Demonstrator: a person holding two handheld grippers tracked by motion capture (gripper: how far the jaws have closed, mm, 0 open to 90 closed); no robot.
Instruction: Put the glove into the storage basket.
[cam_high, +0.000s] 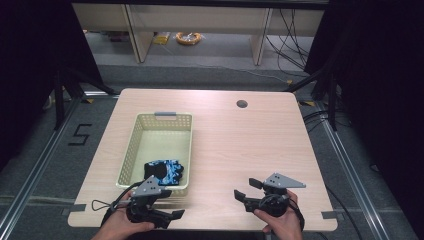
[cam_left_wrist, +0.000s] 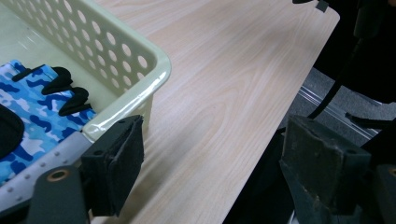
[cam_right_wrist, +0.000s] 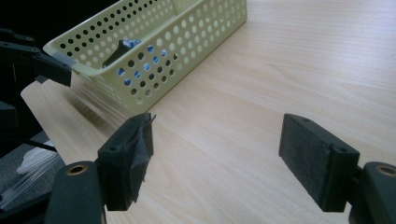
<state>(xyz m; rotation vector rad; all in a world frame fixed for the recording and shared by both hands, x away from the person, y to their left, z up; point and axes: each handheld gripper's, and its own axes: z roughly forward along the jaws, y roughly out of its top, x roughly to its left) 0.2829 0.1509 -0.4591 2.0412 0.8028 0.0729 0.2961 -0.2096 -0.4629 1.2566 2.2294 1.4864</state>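
A pale yellow perforated basket (cam_high: 129, 150) stands on the left half of the wooden table (cam_high: 240, 145). At its near end lies a blue camouflage glove (cam_high: 167, 170) with black trim. In the left gripper view the glove (cam_left_wrist: 32, 107) lies just inside the basket corner (cam_left_wrist: 140, 93). My left gripper (cam_high: 172, 204) is held at the table's front edge, just outside the basket's near right corner, open and empty (cam_left_wrist: 210, 158). My right gripper (cam_high: 245, 189) hovers over bare wood at the front right with its jaws pointing left, wide open with nothing between them (cam_right_wrist: 215, 158). From there the basket (cam_right_wrist: 154, 46) stands ahead to the left.
A round cable hole (cam_high: 242, 104) sits near the table's far edge. Beyond the table are shelf frames and a yellow cable coil (cam_high: 188, 38) on the floor. Black curtains hang on both sides. Bare wood spreads right of the basket.
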